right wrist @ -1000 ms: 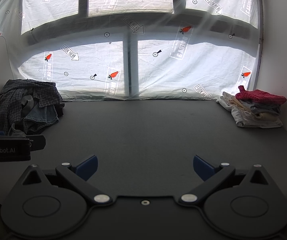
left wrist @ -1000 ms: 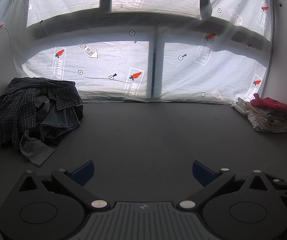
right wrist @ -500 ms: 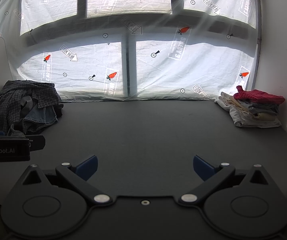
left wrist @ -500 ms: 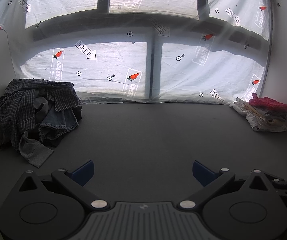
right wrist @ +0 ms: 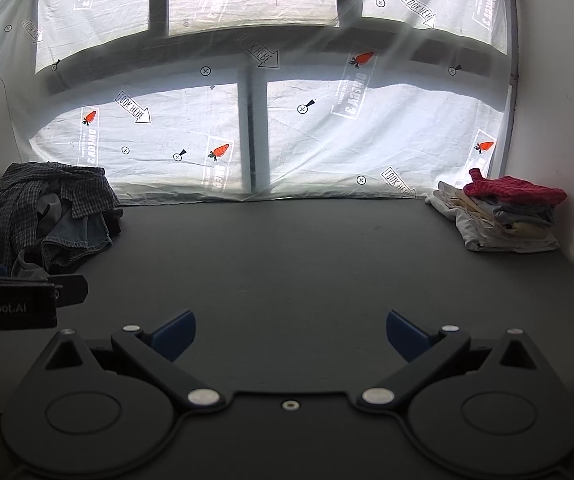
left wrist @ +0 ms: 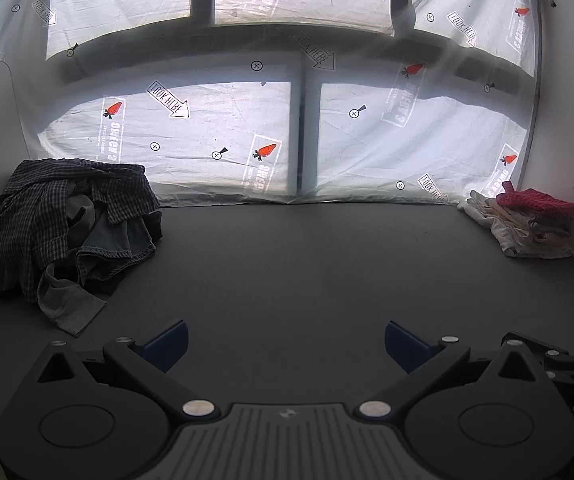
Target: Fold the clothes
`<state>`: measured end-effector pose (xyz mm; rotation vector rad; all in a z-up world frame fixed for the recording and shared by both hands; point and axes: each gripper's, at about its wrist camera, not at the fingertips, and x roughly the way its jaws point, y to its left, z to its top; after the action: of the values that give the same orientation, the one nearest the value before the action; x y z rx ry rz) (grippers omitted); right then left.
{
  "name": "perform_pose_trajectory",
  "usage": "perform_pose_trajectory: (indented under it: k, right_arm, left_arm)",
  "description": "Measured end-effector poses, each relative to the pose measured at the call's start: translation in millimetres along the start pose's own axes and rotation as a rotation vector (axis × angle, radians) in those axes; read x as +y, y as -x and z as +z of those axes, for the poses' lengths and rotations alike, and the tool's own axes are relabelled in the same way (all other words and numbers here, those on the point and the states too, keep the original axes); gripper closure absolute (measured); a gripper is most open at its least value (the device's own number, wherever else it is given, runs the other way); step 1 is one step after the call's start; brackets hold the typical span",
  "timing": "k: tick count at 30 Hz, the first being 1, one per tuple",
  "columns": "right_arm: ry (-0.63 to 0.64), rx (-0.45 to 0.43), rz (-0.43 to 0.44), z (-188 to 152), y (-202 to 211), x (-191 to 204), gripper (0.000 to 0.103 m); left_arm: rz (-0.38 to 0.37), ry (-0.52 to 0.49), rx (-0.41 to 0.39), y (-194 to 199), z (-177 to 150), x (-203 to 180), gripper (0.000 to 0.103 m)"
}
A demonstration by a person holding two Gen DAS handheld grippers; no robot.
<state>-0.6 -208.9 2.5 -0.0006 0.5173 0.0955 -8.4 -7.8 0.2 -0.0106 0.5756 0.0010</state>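
The bench (left wrist: pixel 307 264) has a dark grey, matte top. At its far left corner lies a loose heap of unfolded clothes (left wrist: pixel 75 224): a dark checked shirt (left wrist: pixel 27 216) draped over a blue denim garment (left wrist: pixel 115 240), with a grey piece (left wrist: pixel 67 300) trailing toward the near edge. At the far right corner sits a neat stack of folded clothes (right wrist: pixel 503 216), pale pieces below and a red knitted item (right wrist: pixel 515 192) on top. The middle of the bench is bare.
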Motion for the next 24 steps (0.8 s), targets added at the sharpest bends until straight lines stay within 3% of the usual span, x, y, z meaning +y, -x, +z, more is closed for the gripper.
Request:
perform_pose_trajectory:
  k: [12, 20, 24]
  right_arm:
    - [-0.021, 0.047, -0.022, -9, -8, -7, 0.000]
    - [0.018, 0.084, 0.007, 1, -42, -16, 0.000]
    - [0.003, 0.097, 0.018, 24, -76, -30, 0.000]
  left_arm:
    - [0.013, 0.029, 0.067, -21, -5, -2, 0.000]
    - [0.049, 0.066, 0.088, -52, 12, -11, 0.000]
    - [0.068, 0.084, 0.098, -68, 21, -16, 0.000]
